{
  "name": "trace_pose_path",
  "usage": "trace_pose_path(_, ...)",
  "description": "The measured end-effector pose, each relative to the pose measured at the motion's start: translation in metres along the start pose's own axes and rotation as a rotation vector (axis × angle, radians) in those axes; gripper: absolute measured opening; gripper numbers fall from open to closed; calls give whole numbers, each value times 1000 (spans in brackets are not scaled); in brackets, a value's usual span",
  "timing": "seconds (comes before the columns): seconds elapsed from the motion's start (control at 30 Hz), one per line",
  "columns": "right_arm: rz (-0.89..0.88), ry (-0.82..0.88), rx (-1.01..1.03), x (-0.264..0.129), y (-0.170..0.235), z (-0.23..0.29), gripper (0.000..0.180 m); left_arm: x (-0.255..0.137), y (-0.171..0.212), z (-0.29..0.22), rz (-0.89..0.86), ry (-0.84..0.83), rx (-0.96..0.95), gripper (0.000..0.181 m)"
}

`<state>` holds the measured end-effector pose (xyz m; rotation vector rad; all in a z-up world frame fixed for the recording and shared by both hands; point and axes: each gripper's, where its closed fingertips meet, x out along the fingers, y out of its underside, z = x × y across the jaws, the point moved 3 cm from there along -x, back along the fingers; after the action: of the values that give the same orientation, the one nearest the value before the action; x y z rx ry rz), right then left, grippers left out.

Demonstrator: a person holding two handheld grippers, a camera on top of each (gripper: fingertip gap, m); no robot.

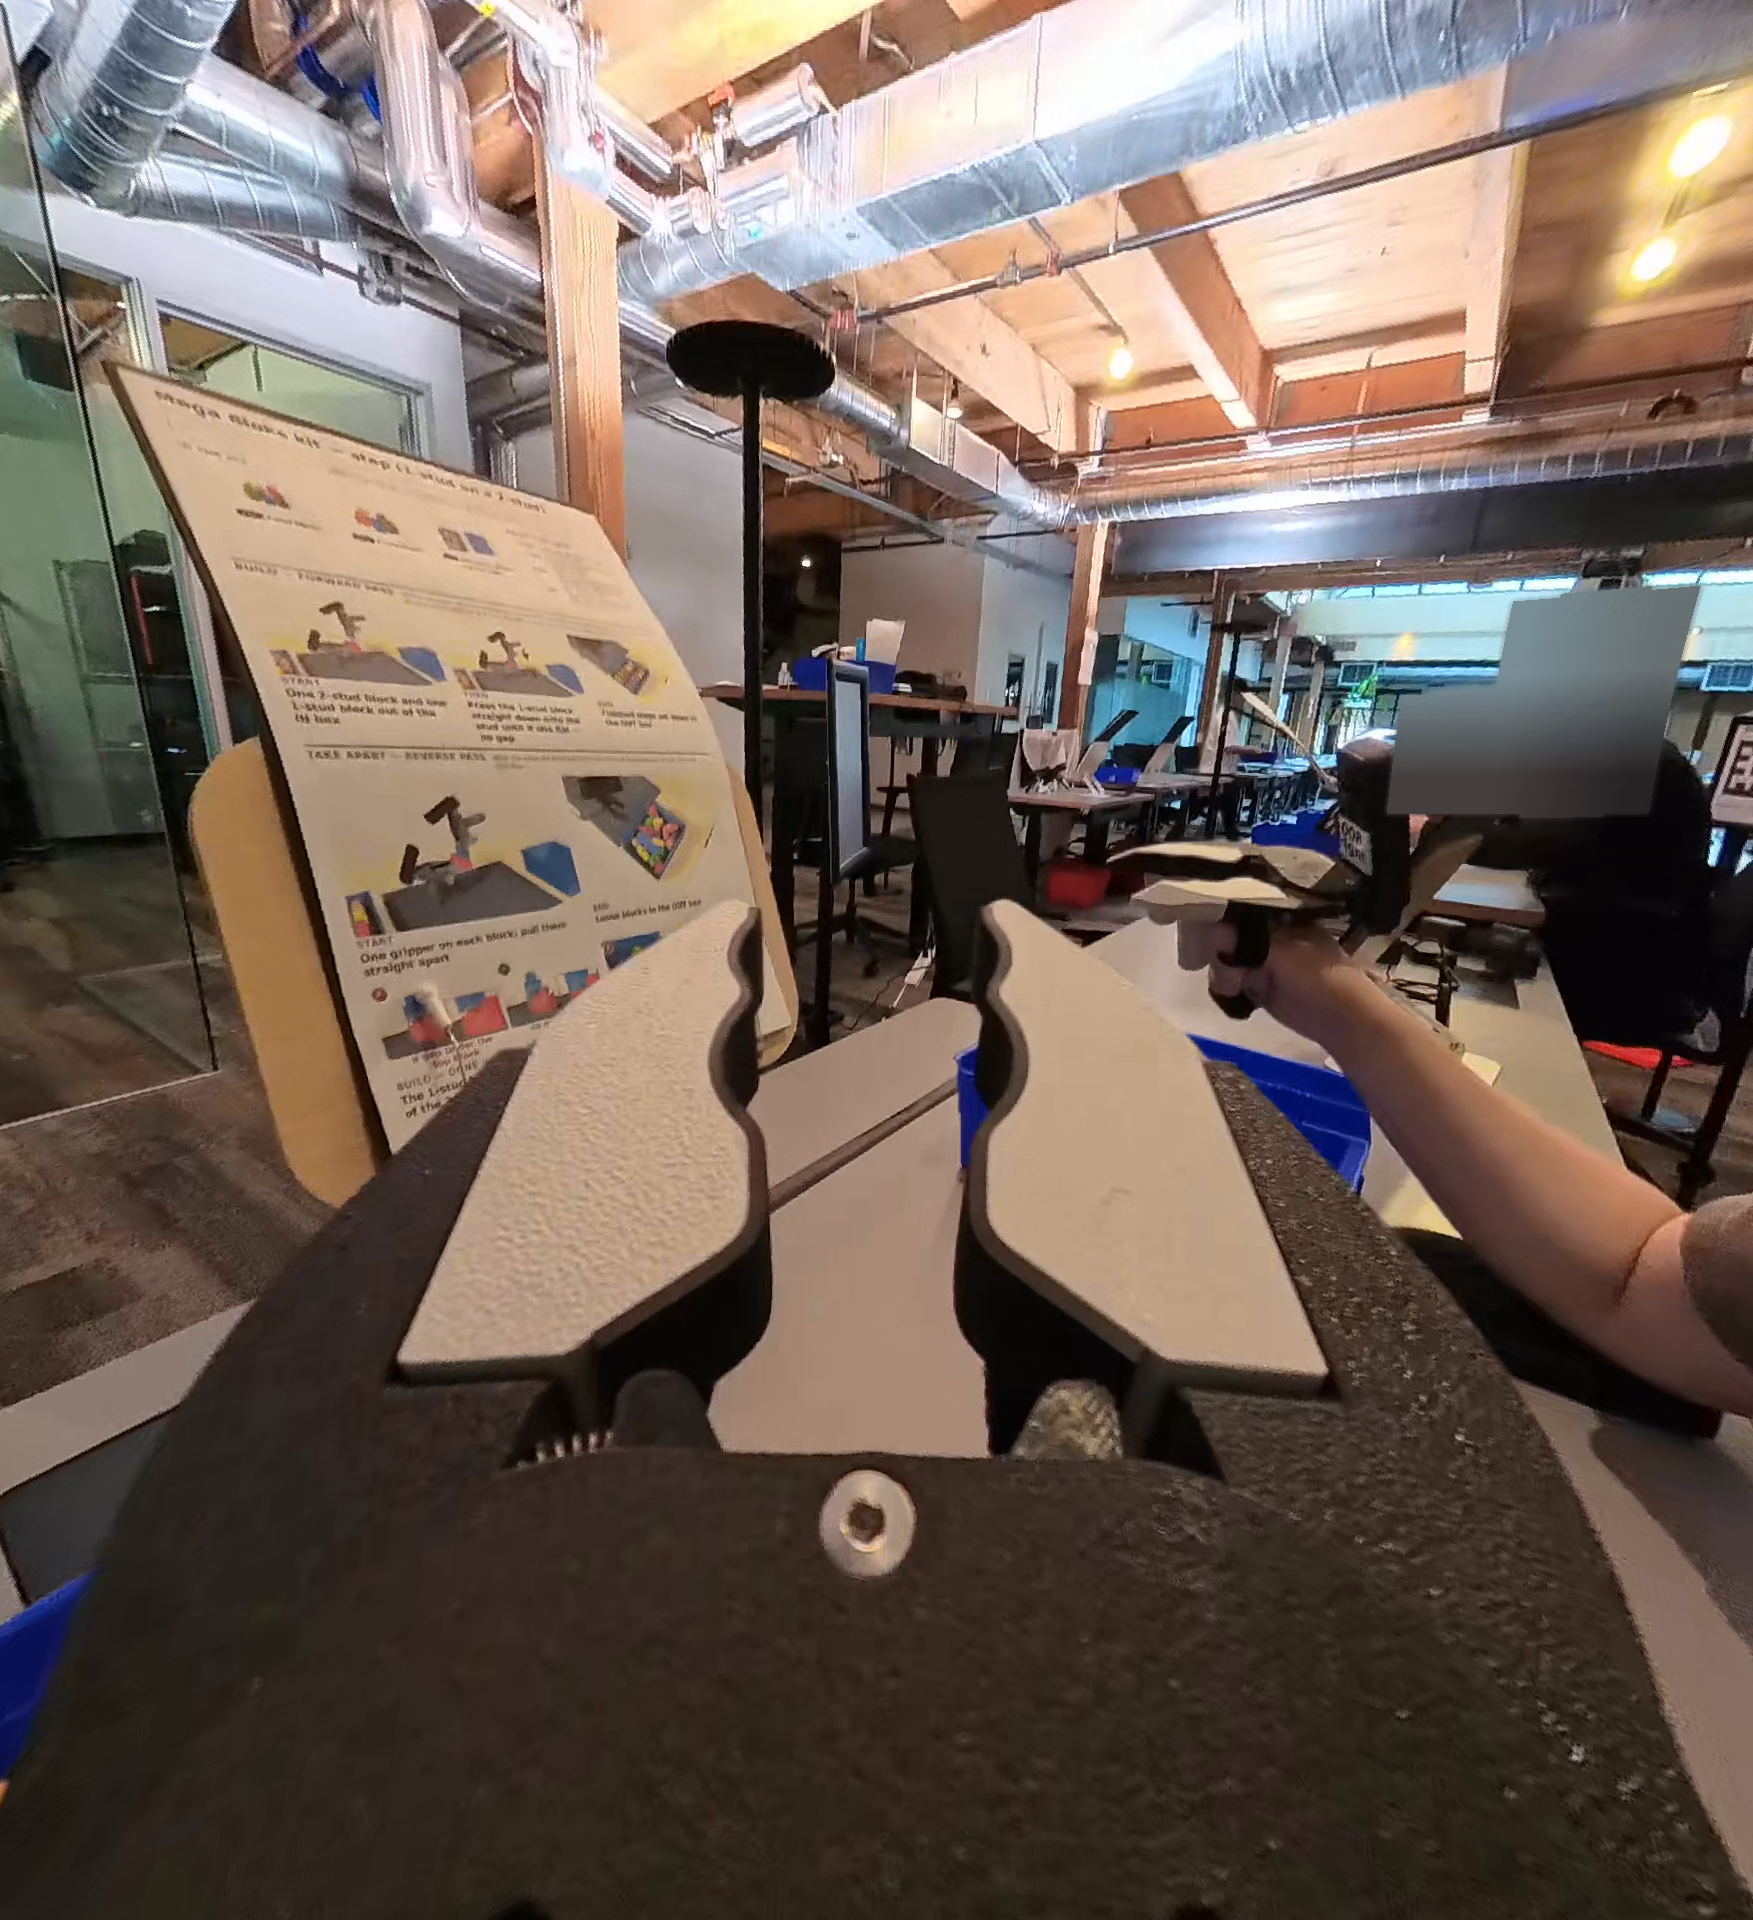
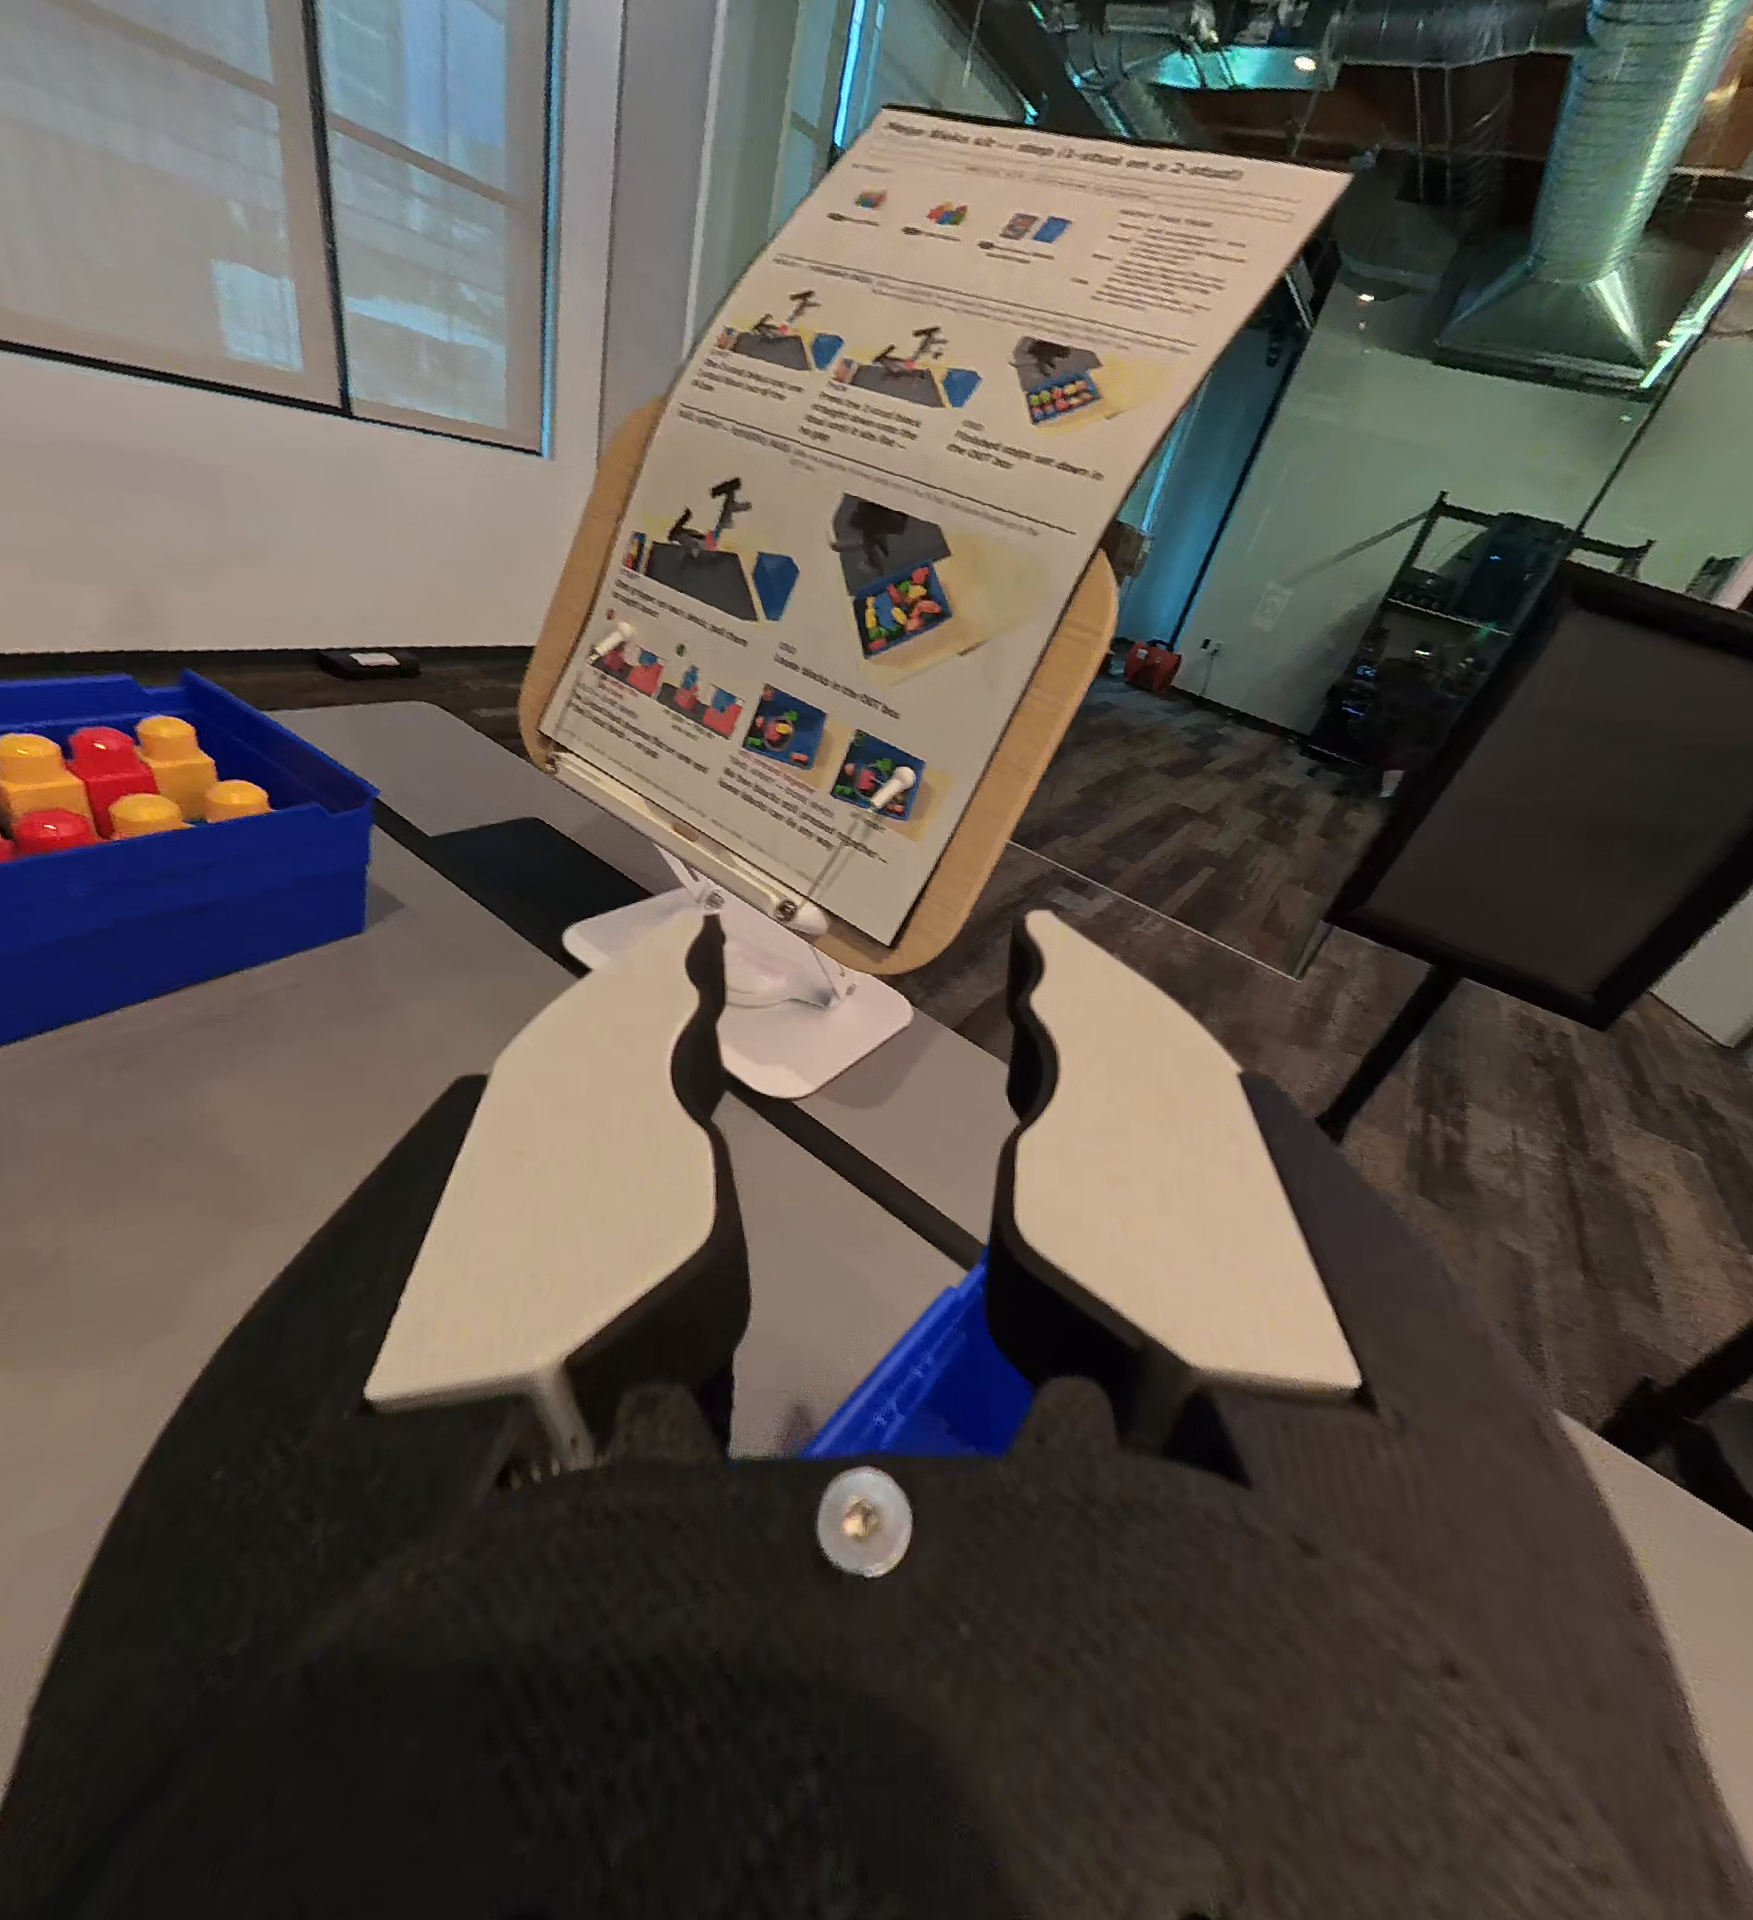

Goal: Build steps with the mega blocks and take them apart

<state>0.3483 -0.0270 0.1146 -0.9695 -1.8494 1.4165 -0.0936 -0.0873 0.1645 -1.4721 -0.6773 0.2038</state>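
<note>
My left gripper (image 1: 867, 930) is open and empty, held high above the grey table (image 1: 851, 1081). My right gripper (image 2: 867, 935) is open and empty, also raised; it shows in the left wrist view (image 1: 1152, 878) at the right, in a person's hand. A blue bin (image 2: 134, 894) at the left of the right wrist view holds several red and yellow mega blocks (image 2: 93, 784). A second blue bin (image 2: 913, 1361) lies under my right gripper; its inside is hidden. It also shows in the left wrist view (image 1: 1298, 1101).
An instruction sheet on a tan stand (image 2: 882, 520) stands at the table's far edge, also seen in the left wrist view (image 1: 467, 727). A dark mat (image 2: 529, 862) lies on the table. A black floor sign (image 2: 1599, 821) stands right. Desks and chairs (image 1: 965, 862) fill the room beyond. The left gripper's tips are roughly 40 cm from the right gripper's.
</note>
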Motion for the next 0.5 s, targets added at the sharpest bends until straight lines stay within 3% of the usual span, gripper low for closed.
trace_pose_path(0.27,-36,-90,3,7,-9,29,53,5,-13,-9,-95,13,-66,38)
trace_pose_path(0.5,-83,-118,21,6,-16,39,53,16,4,-1,-60,4,-95,37)
